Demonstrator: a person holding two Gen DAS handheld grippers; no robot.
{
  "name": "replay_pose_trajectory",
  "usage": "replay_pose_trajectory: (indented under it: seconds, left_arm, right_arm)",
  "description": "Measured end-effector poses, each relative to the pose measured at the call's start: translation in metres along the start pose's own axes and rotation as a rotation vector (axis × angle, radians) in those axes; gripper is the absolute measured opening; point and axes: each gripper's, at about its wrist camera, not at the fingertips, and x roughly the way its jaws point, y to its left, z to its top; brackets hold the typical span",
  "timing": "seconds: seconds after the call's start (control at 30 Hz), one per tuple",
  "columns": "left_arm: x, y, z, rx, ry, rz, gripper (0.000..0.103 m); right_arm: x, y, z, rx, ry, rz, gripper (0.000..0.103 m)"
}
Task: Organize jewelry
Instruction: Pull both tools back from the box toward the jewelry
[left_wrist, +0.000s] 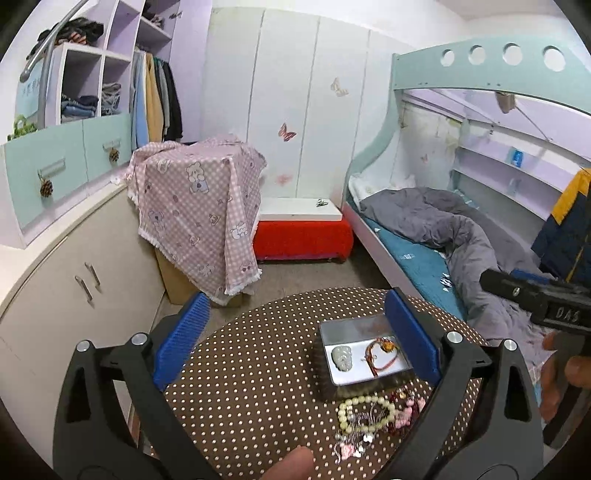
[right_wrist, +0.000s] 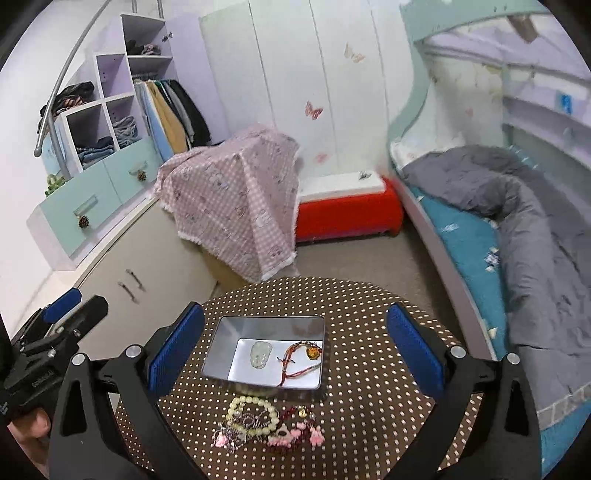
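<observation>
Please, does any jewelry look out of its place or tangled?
Yes. The bead bracelet and pink charm pieces lie heaped on the dotted table, outside the tin box. Only the jade pendant and red cord bracelet are inside.

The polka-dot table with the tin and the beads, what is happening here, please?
A person holds two grippers above the table, sorting jewelry. The metal tin already holds a pale pendant and a red cord bracelet. A pearl bracelet and pink pieces lie in front of it. The left gripper and right gripper have jaws open, holding nothing.
</observation>
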Motion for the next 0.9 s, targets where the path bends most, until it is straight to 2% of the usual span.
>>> replay_pose_trajectory:
  seconds: [0.23,0.4,0.83,0.9]
  left_arm:
    - [-0.052,-0.002,-0.015,-0.014,-0.067,0.074,0.095]
    - [-0.077,-0.010,-0.018,-0.029,-0.091,0.119,0.095]
    - [-0.105,-0.048,-0.034,-0.026,-0.127,0.244,0.095]
    - [-0.106,-0.050,-0.040,-0.030,-0.125,0.242,0.095]
  right_arm:
    - [-0.031,0.028,-0.008,-0.087,-0.071,-0.002,0.095]
    - [-0.053,0.031,-0.012,-0.117,-0.121,0.009,0.095]
    - [-0.075,0.000,-0.018,-0.169,-0.180,0.072,0.095]
    - [-0.076,-0.005,-0.019,-0.177,-0.176,0.076,0.095]
